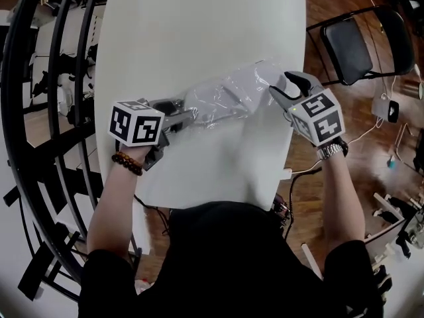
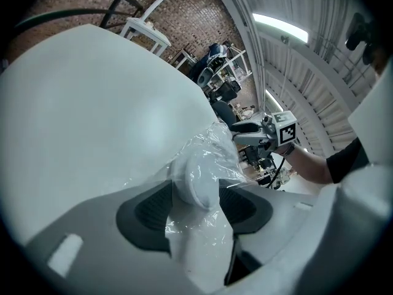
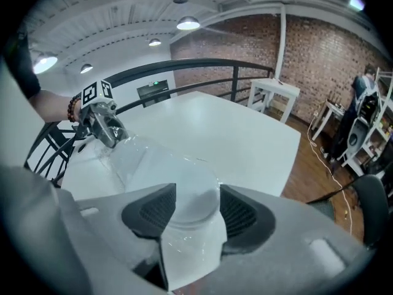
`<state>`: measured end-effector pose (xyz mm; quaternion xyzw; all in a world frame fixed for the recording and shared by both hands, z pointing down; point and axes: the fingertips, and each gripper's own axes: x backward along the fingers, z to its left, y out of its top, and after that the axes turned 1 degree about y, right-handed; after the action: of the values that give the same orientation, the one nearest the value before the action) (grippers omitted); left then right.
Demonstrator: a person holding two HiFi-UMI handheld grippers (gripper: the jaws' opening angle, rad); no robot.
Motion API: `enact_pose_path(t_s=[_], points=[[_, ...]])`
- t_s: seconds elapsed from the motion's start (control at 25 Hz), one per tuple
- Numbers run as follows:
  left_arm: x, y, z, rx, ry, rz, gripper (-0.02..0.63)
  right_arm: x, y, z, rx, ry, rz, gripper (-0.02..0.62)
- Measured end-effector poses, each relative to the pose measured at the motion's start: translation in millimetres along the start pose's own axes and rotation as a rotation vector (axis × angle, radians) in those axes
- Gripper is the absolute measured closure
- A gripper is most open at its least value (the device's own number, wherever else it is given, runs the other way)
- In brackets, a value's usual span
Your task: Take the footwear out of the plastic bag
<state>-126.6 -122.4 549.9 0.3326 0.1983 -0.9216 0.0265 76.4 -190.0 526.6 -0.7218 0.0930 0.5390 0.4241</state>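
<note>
The footwear (image 2: 195,180), in its plastic bag (image 1: 232,95), is clamped by the left gripper (image 1: 185,116) fingers. The open right gripper (image 1: 286,88) fingers may pinch it too, trapping it.

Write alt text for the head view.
Seen from above, a person works two grippers over a white table: the left gripper clamps one end of a clear plastic bag, and the right gripper has its open jaws around the other end. A dark folding chair stands beside the table at upper right.
</note>
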Motion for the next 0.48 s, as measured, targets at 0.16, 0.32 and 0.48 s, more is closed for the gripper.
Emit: enact_pose_path(t_s=[0.16,0.32,0.48], points=[[-1,1,-2,0.004,0.004,-0.002,0.339,-9,-9,-5,-0.015,-0.007,0.053,0.391],[-3,3,-6,0.012,-0.003,-0.008,0.334,-11,-11,-8,-0.015,-0.016,0.058,0.391],[-5,4,-7,0.034,-0.019,-0.016,0.33,-13,-13,-8,-0.036,-0.005,0.041,0.391]])
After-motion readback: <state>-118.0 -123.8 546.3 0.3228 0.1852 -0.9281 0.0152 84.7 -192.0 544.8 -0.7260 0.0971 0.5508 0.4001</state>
